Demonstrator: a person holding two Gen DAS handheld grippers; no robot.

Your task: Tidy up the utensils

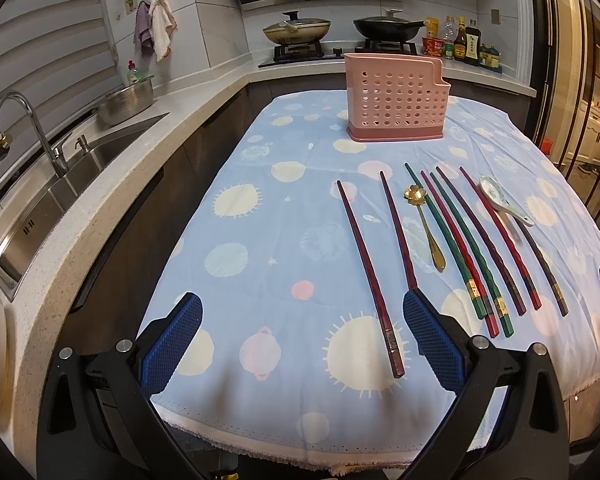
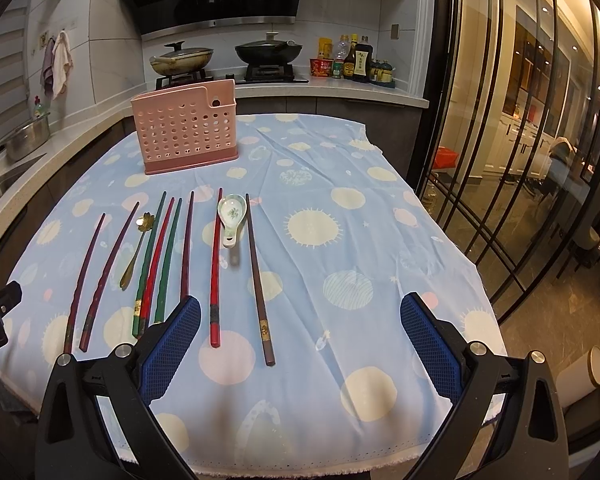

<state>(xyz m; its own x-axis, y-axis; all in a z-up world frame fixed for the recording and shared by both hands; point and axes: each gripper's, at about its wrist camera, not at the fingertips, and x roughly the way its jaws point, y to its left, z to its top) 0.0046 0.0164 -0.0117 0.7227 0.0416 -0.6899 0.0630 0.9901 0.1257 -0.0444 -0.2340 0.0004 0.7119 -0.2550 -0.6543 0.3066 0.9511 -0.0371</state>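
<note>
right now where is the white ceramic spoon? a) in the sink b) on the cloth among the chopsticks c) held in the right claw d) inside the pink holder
b: the white ceramic spoon lies on the cloth between two chopsticks, apart from the pink holder.

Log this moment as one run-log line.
phase: start | left gripper: open, empty | right gripper: open, empty | chopsticks, gold spoon, ceramic spoon: on tablecloth | pink holder: nothing visible inside
</note>
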